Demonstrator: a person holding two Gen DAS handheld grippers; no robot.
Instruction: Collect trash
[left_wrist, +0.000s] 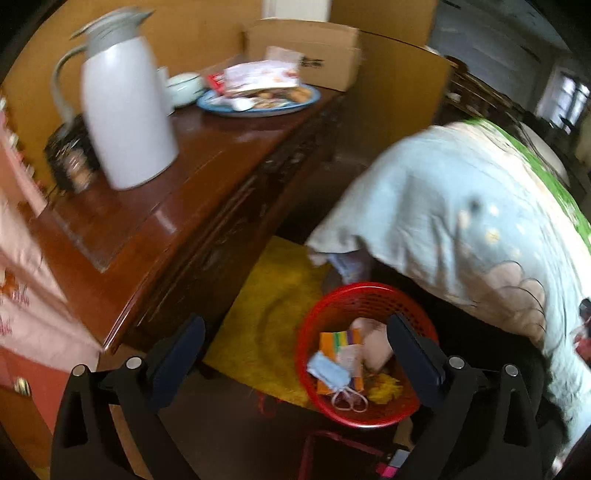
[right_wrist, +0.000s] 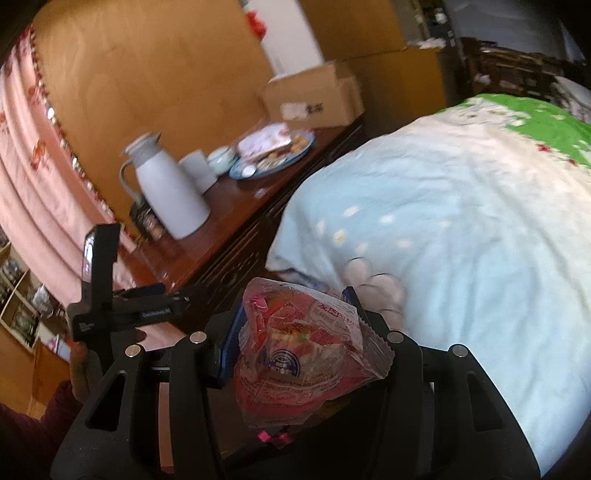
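Observation:
A red mesh basket (left_wrist: 325, 317) stands on the floor by a yellow rug (left_wrist: 266, 325). It holds a blue face mask (left_wrist: 328, 371), an orange packet (left_wrist: 332, 341) and other scraps. My left gripper (left_wrist: 295, 350) hangs above it, open wide, with nothing between its fingers; the right finger (left_wrist: 417, 354) overlaps the basket's rim. In the right wrist view my right gripper (right_wrist: 295, 332) is shut on a crumpled red and clear snack wrapper (right_wrist: 303, 354). The other gripper's body (right_wrist: 99, 291) and a hand (right_wrist: 79, 362) show at the left of that view.
A dark wooden sideboard (left_wrist: 207, 158) carries a white thermos jug (left_wrist: 125, 122), a small bowl (left_wrist: 184, 86), a blue plate (left_wrist: 314, 99) piled with wrappers and a cardboard box (left_wrist: 306, 55). A bed with a light blue quilt (right_wrist: 461, 240) fills the right. Pink curtain (right_wrist: 33, 155) hangs left.

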